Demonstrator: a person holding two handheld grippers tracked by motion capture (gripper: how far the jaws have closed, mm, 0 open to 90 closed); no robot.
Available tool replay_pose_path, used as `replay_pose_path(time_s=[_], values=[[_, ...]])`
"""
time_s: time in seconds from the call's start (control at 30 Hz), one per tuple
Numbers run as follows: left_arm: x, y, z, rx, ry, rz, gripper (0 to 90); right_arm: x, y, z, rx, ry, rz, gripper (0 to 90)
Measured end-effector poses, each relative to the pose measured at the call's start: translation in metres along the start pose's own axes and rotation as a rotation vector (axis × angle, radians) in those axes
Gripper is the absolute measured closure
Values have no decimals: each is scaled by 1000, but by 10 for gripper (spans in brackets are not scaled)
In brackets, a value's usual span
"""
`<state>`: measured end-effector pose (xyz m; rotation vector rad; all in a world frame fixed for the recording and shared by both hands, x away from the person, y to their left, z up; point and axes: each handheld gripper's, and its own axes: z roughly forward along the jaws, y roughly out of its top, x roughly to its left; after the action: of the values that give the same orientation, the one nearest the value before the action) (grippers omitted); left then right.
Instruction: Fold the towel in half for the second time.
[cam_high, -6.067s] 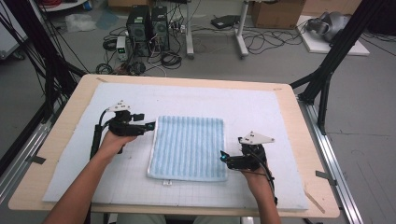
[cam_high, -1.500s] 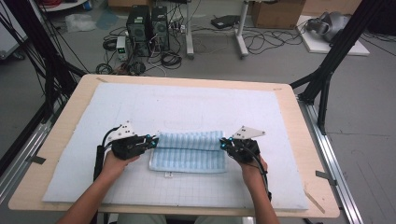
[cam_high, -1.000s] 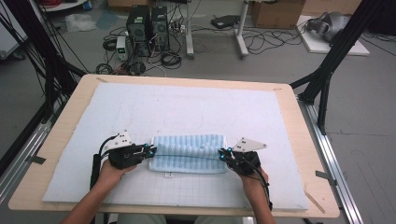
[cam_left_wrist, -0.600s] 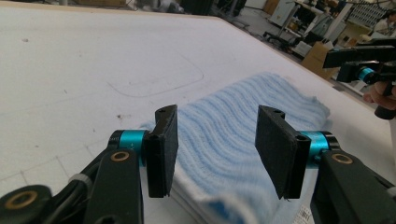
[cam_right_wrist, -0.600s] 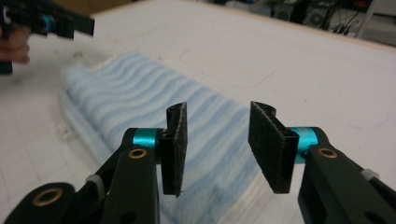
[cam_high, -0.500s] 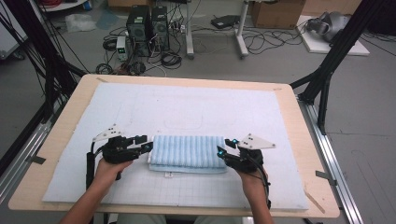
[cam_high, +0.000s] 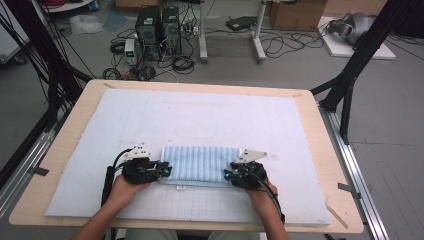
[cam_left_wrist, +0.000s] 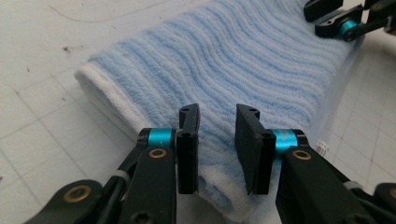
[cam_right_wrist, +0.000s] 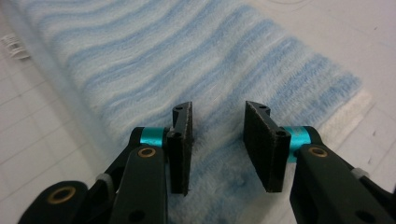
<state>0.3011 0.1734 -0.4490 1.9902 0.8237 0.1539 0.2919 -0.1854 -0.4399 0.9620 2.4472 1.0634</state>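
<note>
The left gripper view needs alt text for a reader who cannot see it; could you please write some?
The left gripper, jaws apart and gripping nothing, hovers over one end of a folded blue-striped towel lying on a white gridded mat. The right gripper sits at the towel's far end.

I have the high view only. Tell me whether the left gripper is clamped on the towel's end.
Observer: No. In the left gripper view the left gripper has its jaws apart over the folded blue striped towel, and no cloth is pinched between them; they have just been closing.
Operator: Report the right one.
Observer: The same. The right gripper hangs over its end of the towel with a clear gap between its jaws, which have also just been closing.
Operator: Give me the fold on the left end.
Observer: The white hem curls round that end, layers stacked.
</note>
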Motion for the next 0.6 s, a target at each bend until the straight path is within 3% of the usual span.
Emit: replay_pose_path(time_s=[0.17, 0.3, 0.37, 0.4, 0.53, 0.6], values=[[-6, -3, -4, 29, -6, 38, 728, 8, -4, -6, 19, 0, -37, 614], [-7, -2, -7, 43, -10, 43, 726, 10, -4, -8, 30, 5, -52, 598], [-4, 0, -9, 30, -2, 28, 696, 6, -2, -11, 33, 34, -39, 537], [-1, 3, -11, 5, 11, 3, 673, 4, -2, -12, 20, 43, -28, 524], [14, 14, -14, -78, 44, -44, 677, -11, 5, -18, -138, 81, 19, 508], [25, 19, -11, -110, 58, -73, 676, -14, 10, -16, -155, 68, 27, 515]])
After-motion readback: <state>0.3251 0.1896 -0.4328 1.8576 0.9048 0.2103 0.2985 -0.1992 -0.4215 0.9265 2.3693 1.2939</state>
